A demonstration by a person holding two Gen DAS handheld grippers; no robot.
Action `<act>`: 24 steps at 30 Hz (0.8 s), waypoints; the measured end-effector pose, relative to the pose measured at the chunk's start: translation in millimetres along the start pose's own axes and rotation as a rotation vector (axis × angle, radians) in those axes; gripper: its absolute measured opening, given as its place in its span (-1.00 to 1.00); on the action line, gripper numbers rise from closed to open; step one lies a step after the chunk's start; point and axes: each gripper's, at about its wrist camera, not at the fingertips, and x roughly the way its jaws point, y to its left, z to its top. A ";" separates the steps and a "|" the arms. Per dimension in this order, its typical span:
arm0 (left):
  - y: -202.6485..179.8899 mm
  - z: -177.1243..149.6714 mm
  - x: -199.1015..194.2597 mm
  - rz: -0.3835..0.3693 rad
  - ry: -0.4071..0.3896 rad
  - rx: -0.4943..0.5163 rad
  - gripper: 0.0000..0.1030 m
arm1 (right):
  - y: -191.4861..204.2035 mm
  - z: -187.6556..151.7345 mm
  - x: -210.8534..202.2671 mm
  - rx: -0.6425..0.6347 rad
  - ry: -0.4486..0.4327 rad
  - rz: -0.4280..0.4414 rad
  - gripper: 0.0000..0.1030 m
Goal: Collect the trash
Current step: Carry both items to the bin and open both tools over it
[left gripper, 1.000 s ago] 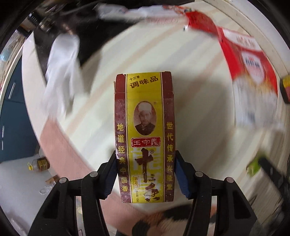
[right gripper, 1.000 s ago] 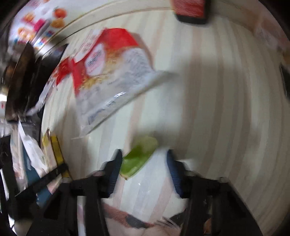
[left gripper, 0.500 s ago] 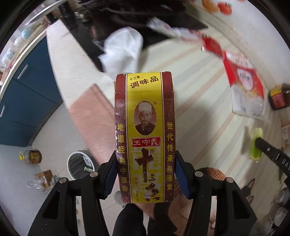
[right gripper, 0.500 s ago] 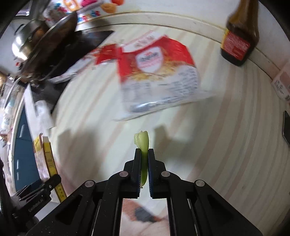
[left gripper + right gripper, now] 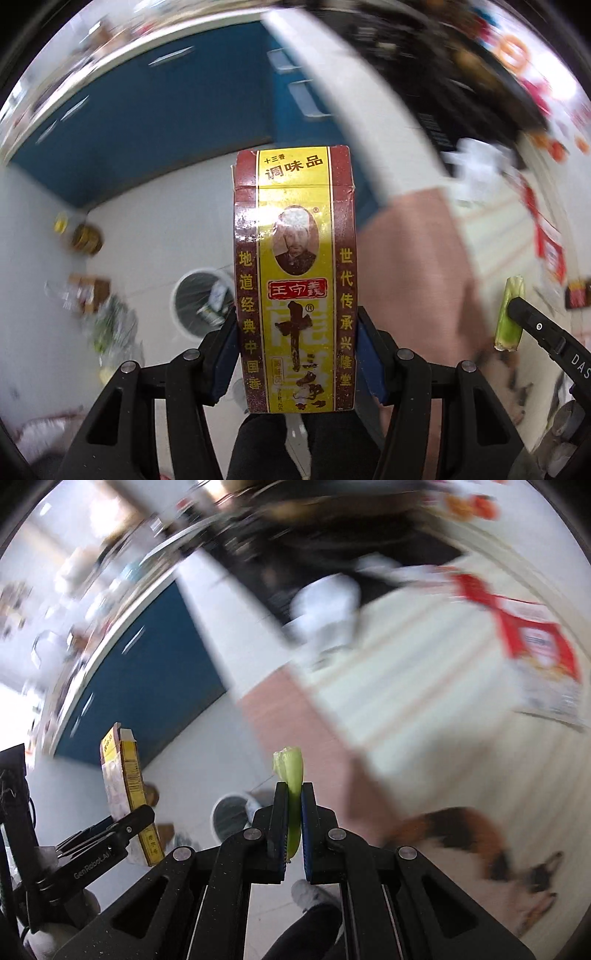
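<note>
both views have swung off the pale striped countertop (image 5: pixel 424 672) since a second ago, when it filled them; now the grey floor and dark blue cabinet fronts (image 5: pixel 147 122) fill much of each frame. the tall maroon-and-yellow cardboard spice box (image 5: pixel 295 280) sits as before in the left gripper (image 5: pixel 295 354), its blue pads pressed against the box's two narrow sides near the bottom end. the box's long axis runs straight out along the fingers, its closed top flap pointing away from the camera. the right gripper (image 5: pixel 293 827), whose fingers stood apart around the scrap a second ago, now has them pressed together on the pale green vegetable stalk piece (image 5: pixel 291 775). the stalk lies lengthwise between the pads, its ragged tip poking out beyond the fingertips. below the spice box on the floor sits a round white trash bin (image 5: pixel 201 302) with litter in it. a red-and-white plastic food bag (image 5: pixel 535 653) lies flat on the countertop. a calico cat (image 5: pixel 480 842) shows blurred at lower right in the right wrist view.
</note>
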 end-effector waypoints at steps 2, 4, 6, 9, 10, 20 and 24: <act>37.3 -7.9 11.4 0.021 0.016 -0.057 0.06 | 32.7 -11.1 24.7 -0.046 0.032 0.011 -0.88; 74.9 -16.8 25.8 0.039 0.034 -0.113 0.06 | 64.1 -23.1 53.4 -0.086 0.072 0.025 -0.88; 103.9 -24.0 39.5 0.053 0.050 -0.154 0.06 | 99.9 -39.0 90.1 -0.137 0.115 0.033 -0.89; 150.0 -37.5 70.8 0.068 0.084 -0.220 0.06 | 135.8 -58.0 138.0 -0.198 0.157 0.036 -0.89; 167.7 -43.5 85.9 0.074 0.099 -0.245 0.06 | 151.4 -68.0 160.2 -0.231 0.172 0.029 -0.89; 287.0 -84.8 231.6 0.092 0.206 -0.407 0.06 | 216.4 -142.3 352.5 -0.463 0.281 -0.071 -0.89; 319.9 -99.9 286.5 0.079 0.236 -0.467 0.06 | 219.8 -161.6 423.3 -0.507 0.314 -0.086 -0.89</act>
